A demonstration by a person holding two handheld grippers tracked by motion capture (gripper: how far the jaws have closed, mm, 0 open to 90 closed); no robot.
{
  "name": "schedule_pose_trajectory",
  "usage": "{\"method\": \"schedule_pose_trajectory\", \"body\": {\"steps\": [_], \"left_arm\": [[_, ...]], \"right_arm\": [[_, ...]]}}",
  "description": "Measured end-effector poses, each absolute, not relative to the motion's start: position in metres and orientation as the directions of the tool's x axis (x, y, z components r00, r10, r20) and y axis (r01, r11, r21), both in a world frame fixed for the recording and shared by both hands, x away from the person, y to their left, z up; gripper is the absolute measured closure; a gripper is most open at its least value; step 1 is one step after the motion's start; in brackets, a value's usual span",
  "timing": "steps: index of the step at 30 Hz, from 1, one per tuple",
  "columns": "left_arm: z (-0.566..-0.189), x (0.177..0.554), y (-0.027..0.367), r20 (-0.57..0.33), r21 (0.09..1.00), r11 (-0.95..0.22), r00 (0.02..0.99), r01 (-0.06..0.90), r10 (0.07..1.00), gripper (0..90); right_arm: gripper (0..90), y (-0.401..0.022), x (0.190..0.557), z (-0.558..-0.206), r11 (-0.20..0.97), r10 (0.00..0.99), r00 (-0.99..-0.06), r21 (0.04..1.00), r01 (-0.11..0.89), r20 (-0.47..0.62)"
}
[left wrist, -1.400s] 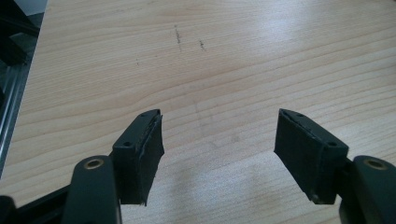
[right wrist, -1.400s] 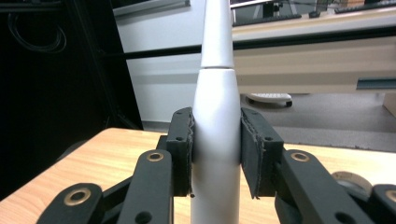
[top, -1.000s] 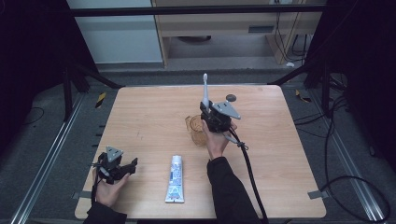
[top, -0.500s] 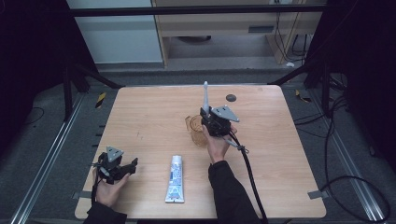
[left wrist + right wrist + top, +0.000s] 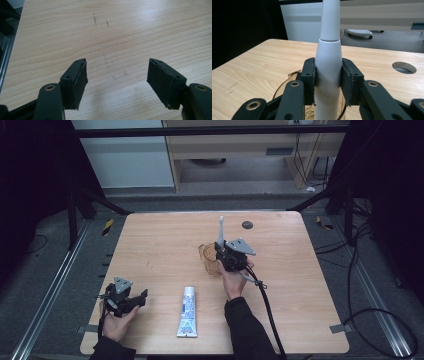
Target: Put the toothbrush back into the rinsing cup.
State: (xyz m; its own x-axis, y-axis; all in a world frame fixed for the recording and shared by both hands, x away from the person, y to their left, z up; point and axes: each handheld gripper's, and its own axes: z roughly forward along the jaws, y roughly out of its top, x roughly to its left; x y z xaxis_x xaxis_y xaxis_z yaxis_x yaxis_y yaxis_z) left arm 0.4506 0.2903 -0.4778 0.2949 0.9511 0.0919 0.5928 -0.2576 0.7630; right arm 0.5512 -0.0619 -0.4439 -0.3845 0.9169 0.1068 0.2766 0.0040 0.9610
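Wooden table point(image 5: 160, 245), right tongs point(image 5: 328, 82) clamping white toothbrush point(image 5: 329, 57) over cup point(image 5: 207, 257); left tongs point(image 5: 117, 82) agape, empty

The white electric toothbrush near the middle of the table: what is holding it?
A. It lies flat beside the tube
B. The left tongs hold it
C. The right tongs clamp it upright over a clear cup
C: the right tongs grip the toothbrush upright above the cup.

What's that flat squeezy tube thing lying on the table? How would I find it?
Start at the wooden table and look at its near edge, between the person's two hands. The tube lies flat there, white with blue print, its cap end pointing away. Unlike the clear cup and the upright white toothbrush farther back, nothing touches it.
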Motion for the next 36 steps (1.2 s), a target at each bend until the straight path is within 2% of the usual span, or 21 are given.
{"method": "schedule_pose_trajectory", "body": {"steps": [28, 36], "left_arm": [[-0.4783, 0.4506, 0.2888, 0.094, 0.762, -0.262, 0.300, 0.592, 0.949, 31.2], [-0.4782, 0.4505, 0.2888, 0.097, 0.764, -0.265, 0.301, 0.588, 0.949, 31.1]], "right_arm": [[65.8, -0.0659, 0.5418, -0.4461, 0.055, 0.903, -0.423, 0.953, 0.296, 0.079], [62.8, -0.0659, 0.5412, -0.4459, 0.068, 0.898, -0.433, 0.952, 0.298, 0.071]]}}
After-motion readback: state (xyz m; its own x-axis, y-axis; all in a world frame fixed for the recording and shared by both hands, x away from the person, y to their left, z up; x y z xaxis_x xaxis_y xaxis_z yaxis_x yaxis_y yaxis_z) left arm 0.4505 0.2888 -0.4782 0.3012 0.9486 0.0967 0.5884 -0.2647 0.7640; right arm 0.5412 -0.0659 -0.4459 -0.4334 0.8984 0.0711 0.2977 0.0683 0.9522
